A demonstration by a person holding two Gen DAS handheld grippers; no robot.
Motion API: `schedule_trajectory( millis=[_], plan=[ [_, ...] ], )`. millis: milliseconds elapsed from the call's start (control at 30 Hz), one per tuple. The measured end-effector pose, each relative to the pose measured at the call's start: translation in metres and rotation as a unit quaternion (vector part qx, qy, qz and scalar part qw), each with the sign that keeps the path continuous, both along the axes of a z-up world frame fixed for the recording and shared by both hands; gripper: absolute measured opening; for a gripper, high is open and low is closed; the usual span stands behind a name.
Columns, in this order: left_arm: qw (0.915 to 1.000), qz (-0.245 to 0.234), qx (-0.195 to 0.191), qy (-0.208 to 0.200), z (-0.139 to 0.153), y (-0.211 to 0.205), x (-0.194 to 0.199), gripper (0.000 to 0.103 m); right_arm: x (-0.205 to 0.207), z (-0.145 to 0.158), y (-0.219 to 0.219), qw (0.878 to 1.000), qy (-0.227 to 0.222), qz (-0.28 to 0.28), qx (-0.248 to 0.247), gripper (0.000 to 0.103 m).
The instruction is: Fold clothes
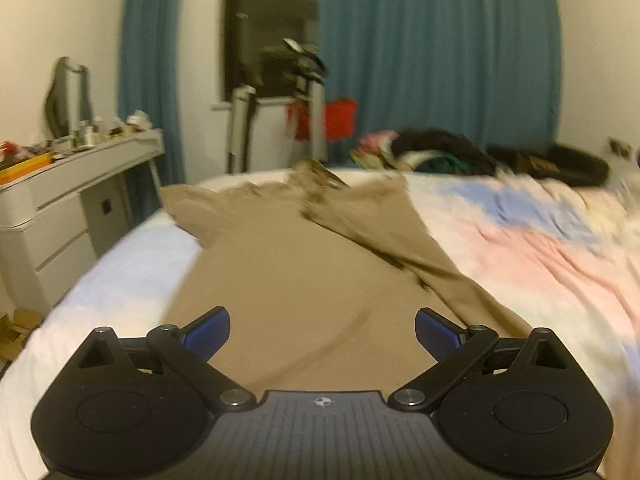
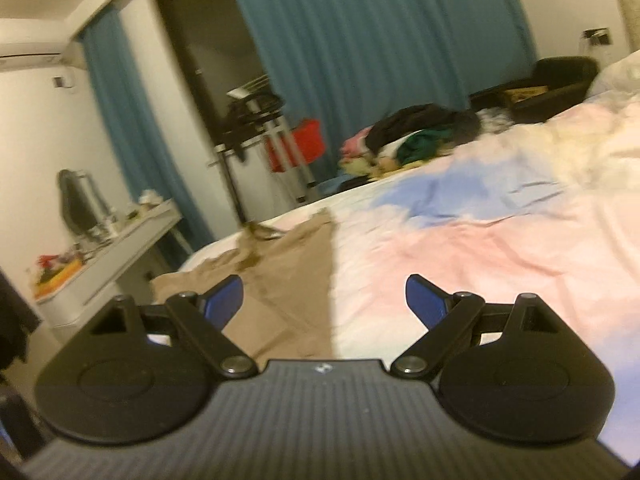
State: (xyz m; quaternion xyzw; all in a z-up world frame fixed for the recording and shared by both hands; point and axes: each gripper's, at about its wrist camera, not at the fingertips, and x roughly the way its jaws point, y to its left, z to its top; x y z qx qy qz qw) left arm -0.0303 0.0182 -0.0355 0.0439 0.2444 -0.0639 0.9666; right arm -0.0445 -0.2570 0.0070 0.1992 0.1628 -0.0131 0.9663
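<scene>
The tan trousers lie spread flat on the bed, over its pastel pink, blue and white cover, the waist end nearer the far edge and one leg folded across at a slant. The left gripper hangs above the near part of the trousers, its jaws spread wide with nothing between the blue pads. The right gripper sits over the trousers' right edge where cloth meets the cover, jaws likewise wide and empty. Farther back on the bed lies a heap of mixed clothes. A white desk cluttered with small items stands left of the bed, and blue curtains hang behind
</scene>
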Motion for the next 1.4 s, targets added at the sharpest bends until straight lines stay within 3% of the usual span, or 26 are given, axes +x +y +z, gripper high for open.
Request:
schedule_trajectory(
  millis=[67,200,433,500,567,633,733,800,967,1167,1300,1400],
  plan=[
    [0.9996,-0.022,0.012,0.013,-0.002,-0.023,-0.002,0.097,-0.005,-0.002,-0.009,1.0,-0.003,-0.017,-0.014,0.089],
    [0.997,-0.066,0.018,0.035,-0.009,-0.07,-0.005,0.092,-0.009,-0.005,-0.028,0.999,-0.015,-0.033,0.007,0.089],
    [0.9818,-0.127,-0.045,0.134,-0.037,-0.139,0.002,0.073,0.008,-0.027,-0.071,0.995,0.017,-0.046,0.087,0.089],
    [0.9783,-0.149,-0.041,0.139,-0.048,-0.157,0.0,0.066,0.01,-0.033,-0.078,0.994,0.025,-0.053,0.097,0.089],
    [0.9766,-0.168,-0.035,0.13,-0.056,-0.171,-0.004,0.064,0.011,-0.038,-0.082,0.992,0.031,-0.058,0.106,0.09],
    [0.976,-0.175,-0.023,0.127,-0.066,-0.182,-0.003,0.054,0.012,-0.042,-0.085,0.991,0.036,-0.059,0.114,0.09],
    [0.9751,-0.166,-0.02,0.146,-0.08,-0.186,0.008,0.029,0.012,-0.046,-0.086,0.991,0.041,-0.059,0.116,0.09],
    [0.9741,-0.162,-0.026,0.156,-0.085,-0.182,0.014,0.004,0.011,-0.046,-0.085,0.991,0.043,-0.057,0.114,0.09],
    [0.9701,-0.175,-0.075,0.151,-0.052,-0.147,0.019,0.002,0.01,-0.047,-0.082,0.99,0.048,-0.044,0.123,0.09],
    [0.9578,-0.169,-0.164,0.165,0.002,-0.068,0.013,0.002,0.017,-0.046,-0.074,0.99,0.05,-0.022,0.131,0.089],
    [0.9423,-0.113,-0.233,0.212,-0.004,-0.003,0.017,0.001,0.023,-0.044,-0.057,0.992,0.061,0.002,0.107,0.089],
    [0.9406,-0.068,-0.238,0.233,-0.023,0.031,0.022,0.001,0.026,-0.045,-0.045,0.993,0.07,0.016,0.089,0.089]
  ],
)
